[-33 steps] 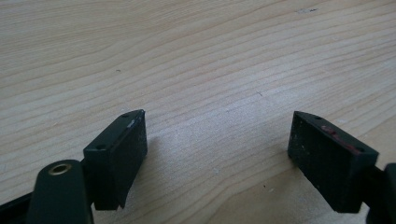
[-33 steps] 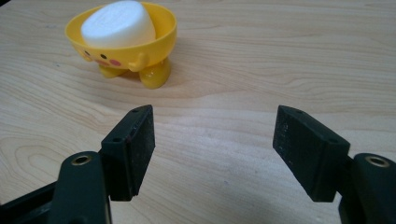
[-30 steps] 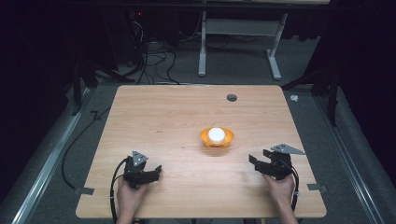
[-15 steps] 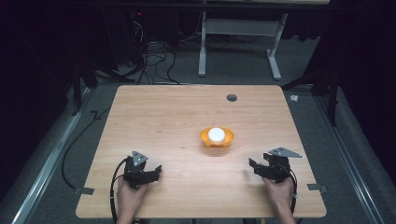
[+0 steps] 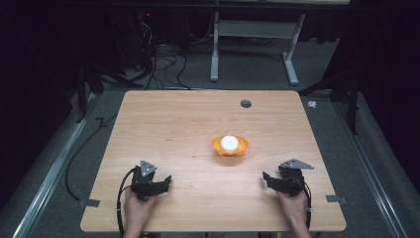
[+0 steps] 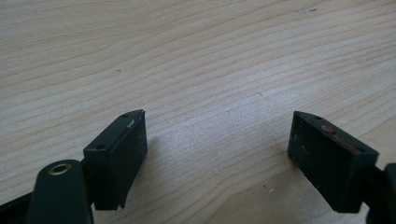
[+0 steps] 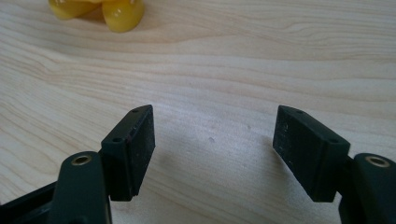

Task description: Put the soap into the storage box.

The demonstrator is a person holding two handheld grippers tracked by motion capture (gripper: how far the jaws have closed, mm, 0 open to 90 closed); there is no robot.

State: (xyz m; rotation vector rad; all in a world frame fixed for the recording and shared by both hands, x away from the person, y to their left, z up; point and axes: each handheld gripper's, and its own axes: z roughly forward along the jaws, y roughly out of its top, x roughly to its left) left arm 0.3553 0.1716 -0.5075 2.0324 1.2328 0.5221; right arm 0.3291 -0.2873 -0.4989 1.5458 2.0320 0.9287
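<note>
An orange bowl (image 5: 230, 147) stands right of the table's middle with a round white thing (image 5: 229, 143) in it. My left gripper (image 5: 166, 181) rests near the front left edge, held by a hand, its jaws pointing right. In the left gripper view its jaws (image 6: 217, 126) stand apart over bare wood with nothing between them. My right gripper (image 5: 266, 178) lies near the front right edge, jaws pointing left, below and right of the bowl. In the right gripper view its jaws (image 7: 215, 119) stand apart and hold nothing, and the bowl's yellow-orange rim (image 7: 116, 14) shows at the top left.
The wooden table (image 5: 173, 124) has a dark round hole (image 5: 245, 103) near its far edge. Grey tape tabs sit at the front left (image 5: 89, 202) and front right (image 5: 336, 199) corners. Cables (image 5: 163, 54) and a white desk frame (image 5: 214, 49) lie on the floor beyond.
The right gripper has slid slightly left and toward the table's near edge. The left gripper, the bowl and the white thing have stayed put.
</note>
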